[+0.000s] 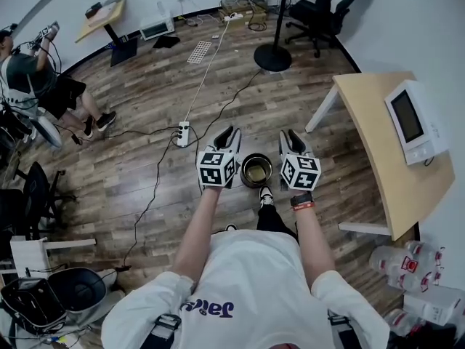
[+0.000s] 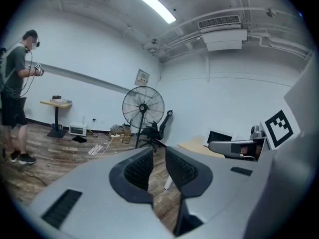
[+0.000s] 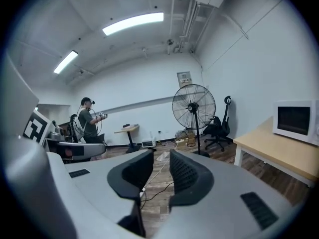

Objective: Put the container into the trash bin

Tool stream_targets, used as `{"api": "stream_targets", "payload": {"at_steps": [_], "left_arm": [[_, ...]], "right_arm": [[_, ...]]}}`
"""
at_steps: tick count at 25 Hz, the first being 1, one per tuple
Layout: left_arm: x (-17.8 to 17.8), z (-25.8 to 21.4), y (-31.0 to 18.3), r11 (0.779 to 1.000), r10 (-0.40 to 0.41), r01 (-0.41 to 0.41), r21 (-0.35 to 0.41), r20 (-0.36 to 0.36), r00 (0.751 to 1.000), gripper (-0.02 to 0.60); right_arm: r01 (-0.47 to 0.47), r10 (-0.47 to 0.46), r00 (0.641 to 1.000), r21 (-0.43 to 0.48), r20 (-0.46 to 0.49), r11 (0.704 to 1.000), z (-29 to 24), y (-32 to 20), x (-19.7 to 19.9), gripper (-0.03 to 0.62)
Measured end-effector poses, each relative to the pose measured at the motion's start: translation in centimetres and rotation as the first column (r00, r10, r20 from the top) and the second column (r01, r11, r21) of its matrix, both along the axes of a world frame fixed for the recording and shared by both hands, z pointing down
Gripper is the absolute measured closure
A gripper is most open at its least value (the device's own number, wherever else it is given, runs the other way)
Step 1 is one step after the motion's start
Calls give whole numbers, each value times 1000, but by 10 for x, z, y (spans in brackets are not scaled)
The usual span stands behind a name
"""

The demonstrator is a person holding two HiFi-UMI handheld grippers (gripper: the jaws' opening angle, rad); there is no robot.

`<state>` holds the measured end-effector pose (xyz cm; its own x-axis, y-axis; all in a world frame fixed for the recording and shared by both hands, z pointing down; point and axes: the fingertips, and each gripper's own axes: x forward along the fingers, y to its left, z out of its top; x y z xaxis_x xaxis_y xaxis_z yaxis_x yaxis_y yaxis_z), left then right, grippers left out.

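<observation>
Wood planks of the floor [image 1: 131,151] carry a round dark trash bin [image 1: 243,173]. In the head view the left claw [image 1: 226,136] and the right claw [image 1: 292,139] flank it, one on each side, both pointing away from the person. A pale yellowish thing [image 1: 256,170] lies inside the bin. I take it for the container, already in place, though it is too small to make out its shape. Each gripper view shows its jaws a narrow gap apart, with only floor and room between them, so neither claw has hold of anything. If the container had to be lifted again, I would judge it light and thin-walled, likely to buckle under a hard squeeze and perhaps slick. A pinch across the wall at the rim looks the safest hold.
</observation>
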<state>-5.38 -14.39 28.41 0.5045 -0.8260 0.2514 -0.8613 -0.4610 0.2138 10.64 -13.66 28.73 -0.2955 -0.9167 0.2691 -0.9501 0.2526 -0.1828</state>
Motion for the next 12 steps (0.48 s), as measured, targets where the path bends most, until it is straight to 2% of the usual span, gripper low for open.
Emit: {"api": "stream_targets", "payload": {"at_steps": [9, 12], "left_arm": [[3, -26, 9, 996, 26, -28, 87, 25, 999, 534], [2, -28, 10, 996, 30, -31, 89, 13, 999, 548]], "right_arm": [[-49, 49, 999, 43, 0, 998, -16, 10, 0, 534], [-51, 52, 999, 54, -13, 997, -18, 11, -3, 554]]}}
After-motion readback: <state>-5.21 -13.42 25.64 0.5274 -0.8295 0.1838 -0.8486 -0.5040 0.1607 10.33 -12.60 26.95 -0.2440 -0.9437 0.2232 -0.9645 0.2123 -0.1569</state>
